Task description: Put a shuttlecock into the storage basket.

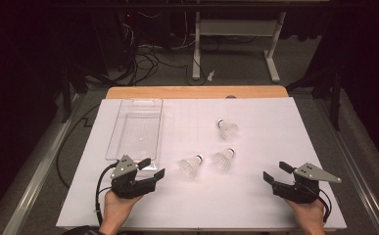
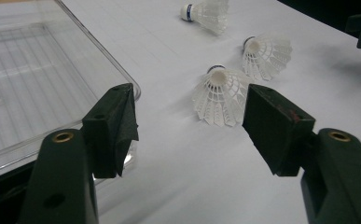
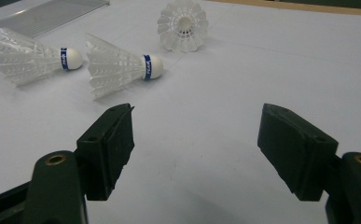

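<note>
My left claw stands released, jaws wide apart with nothing between them, low over the tabletop. In the left gripper view the near corner of the clear tray sits just behind its left jaw, and the nearest shuttlecock lies just ahead of its right jaw, skirt toward me, cork pointing away. It is not yet touched.

My right claw is likewise released and empty, jaws spread. In the right gripper view the middle shuttlecock lies ahead and left of its left jaw, on its side with the cork to the right. The first one lies further left again. The third shuttlecock rests well beyond, its open skirt facing the claw.

Handling, as I judge it: these are very light, so a brush from a jaw could roll or skid them across the smooth white sheet. The feathered skirt looks thin and springy; a hard squeeze there may crush or bend it. The cork end with its blue band is the firm part, though rounded and liable to slip.

Recommended hold: close across the cork and band, or lightly across the narrow neck of the skirt, with gentle pressure and a straight approach.
</note>
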Demonstrator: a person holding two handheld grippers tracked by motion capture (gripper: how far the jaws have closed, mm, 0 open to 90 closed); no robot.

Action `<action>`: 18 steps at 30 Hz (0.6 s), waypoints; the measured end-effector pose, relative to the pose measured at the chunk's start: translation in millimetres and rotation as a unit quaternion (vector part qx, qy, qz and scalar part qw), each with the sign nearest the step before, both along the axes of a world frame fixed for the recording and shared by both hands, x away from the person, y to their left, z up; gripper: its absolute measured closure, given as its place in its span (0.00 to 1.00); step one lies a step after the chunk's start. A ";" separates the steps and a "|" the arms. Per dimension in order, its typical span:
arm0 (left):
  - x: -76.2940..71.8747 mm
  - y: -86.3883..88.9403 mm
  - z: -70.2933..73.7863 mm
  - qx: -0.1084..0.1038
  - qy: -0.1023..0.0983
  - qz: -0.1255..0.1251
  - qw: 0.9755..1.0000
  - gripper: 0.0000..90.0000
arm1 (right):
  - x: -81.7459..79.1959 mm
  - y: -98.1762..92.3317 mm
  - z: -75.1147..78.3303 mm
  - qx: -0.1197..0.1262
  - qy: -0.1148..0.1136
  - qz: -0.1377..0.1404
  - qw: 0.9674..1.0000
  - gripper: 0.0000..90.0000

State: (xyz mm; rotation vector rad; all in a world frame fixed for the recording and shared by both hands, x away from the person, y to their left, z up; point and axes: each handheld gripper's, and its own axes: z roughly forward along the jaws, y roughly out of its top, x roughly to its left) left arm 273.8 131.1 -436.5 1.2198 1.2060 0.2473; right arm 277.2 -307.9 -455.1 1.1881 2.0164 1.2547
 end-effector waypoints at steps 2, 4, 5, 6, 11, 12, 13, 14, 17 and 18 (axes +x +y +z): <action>0.5 -2.5 -0.7 0.000 0.003 -0.001 1.000 0.39 | 0.1 0.0 -0.1 0.000 0.000 0.000 1.000 0.31; 0.8 -3.0 -1.1 0.001 0.004 -0.002 1.000 0.39 | 0.0 0.0 -0.1 0.001 0.001 0.000 1.000 0.31; 1.2 -3.5 -0.8 -0.003 0.005 -0.001 1.000 0.39 | 0.1 -0.1 -0.1 0.001 0.001 0.000 1.000 0.31; 1.5 -3.4 -0.5 -0.005 0.005 0.000 1.000 0.39 | 0.2 -0.3 -0.2 0.001 0.001 0.000 1.000 0.31; 2.8 -4.8 0.2 -0.007 0.006 0.001 1.000 0.39 | 0.1 -0.3 -0.1 0.002 0.000 0.001 1.000 0.31; 3.3 -5.8 0.7 -0.005 0.005 0.000 1.000 0.39 | -0.1 -0.4 0.0 0.003 0.001 0.001 1.000 0.31; 3.3 -5.8 0.7 -0.005 0.005 0.000 1.000 0.39 | -0.1 -0.4 0.0 0.003 0.001 0.001 1.000 0.31; 3.6 -6.5 1.1 -0.004 0.004 0.000 1.000 0.39 | -0.3 -0.3 0.1 0.002 0.000 0.000 1.000 0.31; 5.1 -8.7 2.1 -0.001 0.003 -0.003 1.000 0.39 | -0.7 -0.1 0.3 0.001 -0.001 0.000 1.000 0.31; 6.3 -10.4 2.6 0.001 0.004 -0.004 1.000 0.39 | -0.4 -0.3 0.2 0.002 -0.001 0.000 1.000 0.31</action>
